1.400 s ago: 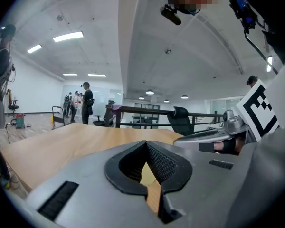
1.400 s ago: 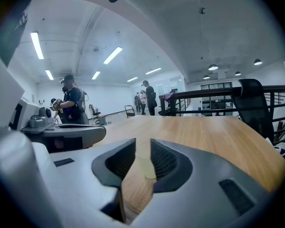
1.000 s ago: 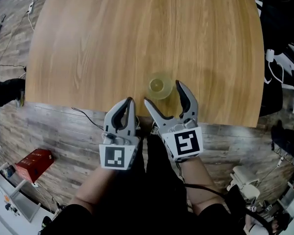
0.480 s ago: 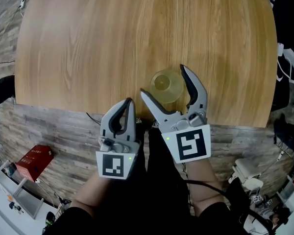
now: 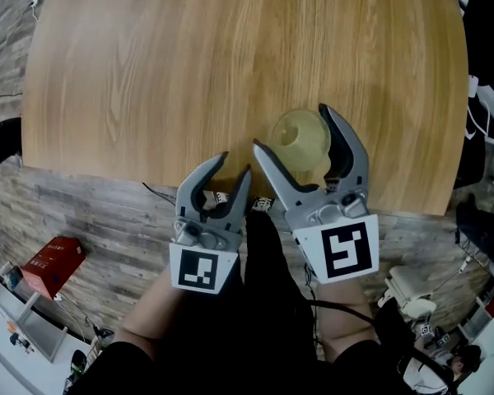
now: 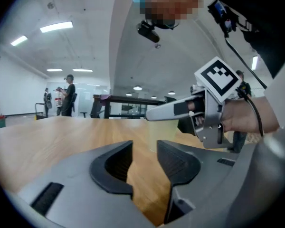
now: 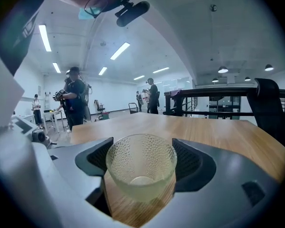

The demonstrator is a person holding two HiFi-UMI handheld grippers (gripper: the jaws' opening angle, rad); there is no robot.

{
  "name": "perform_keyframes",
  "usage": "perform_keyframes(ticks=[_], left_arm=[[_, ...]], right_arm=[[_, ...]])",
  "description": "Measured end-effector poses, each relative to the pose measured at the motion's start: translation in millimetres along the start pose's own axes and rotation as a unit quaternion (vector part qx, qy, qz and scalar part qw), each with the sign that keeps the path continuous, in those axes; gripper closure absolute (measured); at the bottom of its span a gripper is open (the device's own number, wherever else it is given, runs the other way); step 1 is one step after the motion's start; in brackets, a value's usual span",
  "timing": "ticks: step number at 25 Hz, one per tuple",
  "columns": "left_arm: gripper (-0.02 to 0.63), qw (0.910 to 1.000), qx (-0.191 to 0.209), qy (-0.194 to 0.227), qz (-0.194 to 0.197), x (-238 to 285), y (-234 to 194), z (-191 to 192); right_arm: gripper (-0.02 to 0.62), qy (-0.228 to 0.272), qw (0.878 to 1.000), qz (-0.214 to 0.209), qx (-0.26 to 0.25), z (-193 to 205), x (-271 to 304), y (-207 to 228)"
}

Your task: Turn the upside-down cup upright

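A clear, dimpled glass cup [image 5: 300, 137] stands mouth up on the wooden table [image 5: 189, 72], close to its near edge. My right gripper [image 5: 292, 130] is open around it, with a finger on each side. In the right gripper view the cup [image 7: 141, 167] sits deep between the pads [image 7: 187, 161], and no squeeze shows. These jaws have just been opening with the cup between them. My left gripper [image 5: 235, 164] hovers at the table's edge, left of the right one. Its jaws have just been opening a little, and nothing is between them [image 6: 143, 148]. The right gripper [image 6: 199, 113] shows in the left gripper view.
The table's near edge runs just under both grippers, with wood-plank floor below it. A red box [image 5: 53, 266] and cables lie on the floor at the left, and white gear [image 5: 412, 290] at the right. People stand far off in the room [image 7: 76, 101].
The right gripper has moved forward, so the cup now sits deeper between its fingers. The left gripper's jaws, shut before, now stand slightly apart.
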State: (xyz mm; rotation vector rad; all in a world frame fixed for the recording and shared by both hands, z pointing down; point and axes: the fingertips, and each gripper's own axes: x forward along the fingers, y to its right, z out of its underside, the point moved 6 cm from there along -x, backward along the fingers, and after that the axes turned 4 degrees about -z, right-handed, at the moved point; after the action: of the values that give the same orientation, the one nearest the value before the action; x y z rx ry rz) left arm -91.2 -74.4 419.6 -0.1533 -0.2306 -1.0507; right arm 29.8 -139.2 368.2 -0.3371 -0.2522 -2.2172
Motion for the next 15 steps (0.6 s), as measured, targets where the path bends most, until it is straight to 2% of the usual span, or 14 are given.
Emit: perform_keyframes(ticks=[1,2,6,10,15], left_arm=[[0.414,0.9997,0.012,0.001,0.019,3.2,4.8,-0.6],[0.366,0.9992,0.020,0.004,0.035,6.7,8.8,-1.4],[0.263,0.9962,0.043,0.024,0.072,24.4,20.8,-8.7],[0.238,0.9932,0.060,0.038,0.092,39.9,27.0,-15.9],[0.243,0.9906,0.073,0.053,0.103,45.5,31.2,-19.1]], right_arm=[[0.213,0.003,1.000,-0.005,0.001,-4.9,-2.6,-0.5],[0.213,0.005,1.000,-0.013,0.001,-9.6,-4.7,-2.3],[0.213,0.013,0.999,-0.049,0.002,-26.3,-12.8,-16.1],[0.213,0.016,0.997,-0.079,0.012,-31.2,-17.9,-27.2],[0.213,0.012,0.996,-0.089,0.026,-27.5,-21.2,-28.1]])
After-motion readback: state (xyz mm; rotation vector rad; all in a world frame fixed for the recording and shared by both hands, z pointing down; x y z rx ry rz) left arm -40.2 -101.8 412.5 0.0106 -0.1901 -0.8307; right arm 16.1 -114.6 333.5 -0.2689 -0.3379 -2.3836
